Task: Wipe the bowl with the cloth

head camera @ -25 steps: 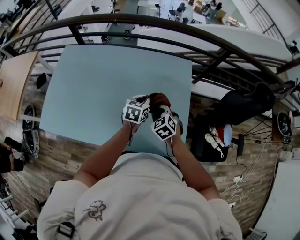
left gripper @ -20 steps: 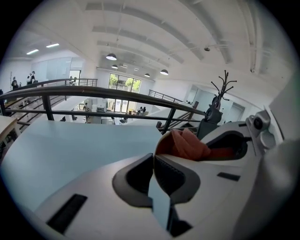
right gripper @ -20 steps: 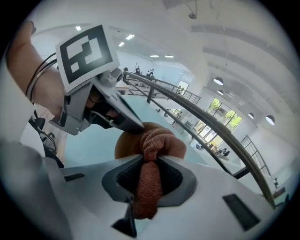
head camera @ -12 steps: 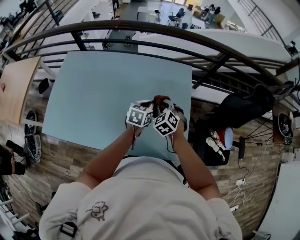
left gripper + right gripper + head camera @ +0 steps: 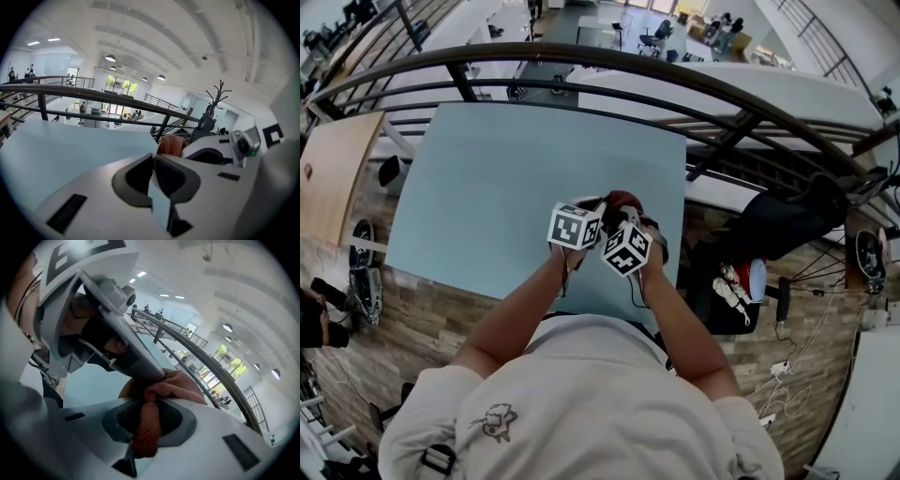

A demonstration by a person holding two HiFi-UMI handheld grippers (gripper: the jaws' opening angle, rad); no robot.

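Wiping looks to be the step in hand. The right gripper (image 5: 149,423) has its jaws clamped on a bunched fold of the rust-red terry cloth (image 5: 161,385), and the cloth's free end bulges out ahead of the pads. The left gripper (image 5: 153,174) has its jaws nearly together, pinching what I take for the thin, pale wall of the bowl (image 5: 158,206), seen edge-on. The rest of the bowl is hidden behind both tools. The next move likely calls for sweeping the cloth round the wall while the left grip steadies the rim. Both tools meet over the near right corner of the pale blue table (image 5: 506,169), with a dark railing (image 5: 581,49) beyond.
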